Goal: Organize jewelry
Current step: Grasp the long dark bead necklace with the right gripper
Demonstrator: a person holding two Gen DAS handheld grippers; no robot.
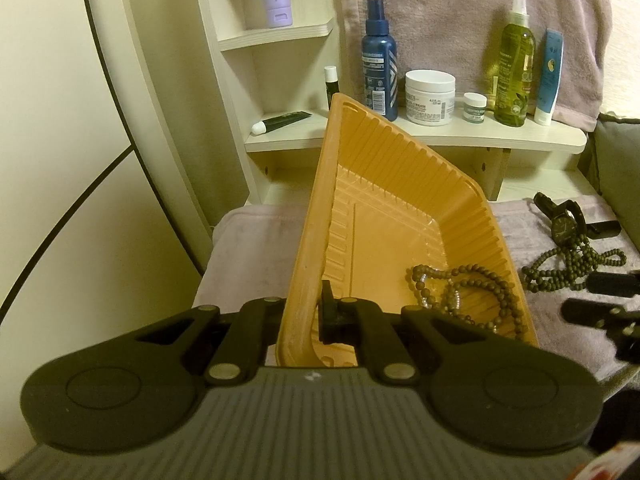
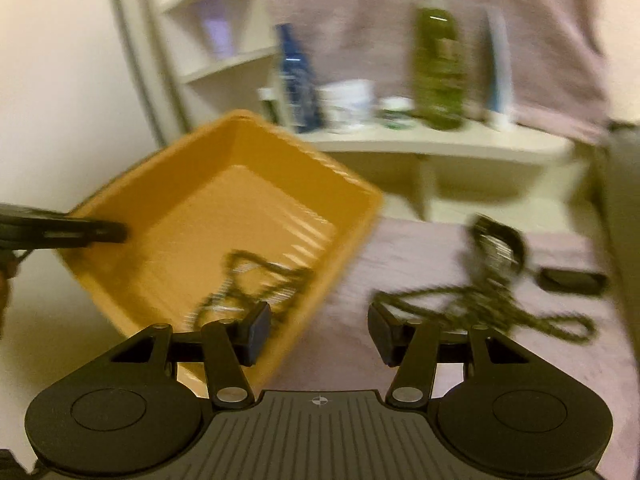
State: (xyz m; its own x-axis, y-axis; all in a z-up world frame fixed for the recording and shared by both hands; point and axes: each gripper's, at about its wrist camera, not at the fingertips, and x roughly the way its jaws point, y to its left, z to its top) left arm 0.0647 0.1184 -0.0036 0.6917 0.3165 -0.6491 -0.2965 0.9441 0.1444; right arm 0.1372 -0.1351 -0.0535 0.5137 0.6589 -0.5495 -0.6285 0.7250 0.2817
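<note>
While the left gripper (image 1: 308,312) pinches the tilted orange tray (image 1: 400,208) by its rim, the right gripper (image 2: 318,330) hangs spread and empty; the limp beaded necklace (image 2: 480,304) near the towel's right edge probably lifts best at its bunched middle.

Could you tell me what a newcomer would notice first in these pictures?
The tilted orange tray dominates the middle, its near wall pinched by the left tongs, with a bead necklace pooled in its low corner. To its right, more beads and a black watch lie on the pinkish towel.
</note>
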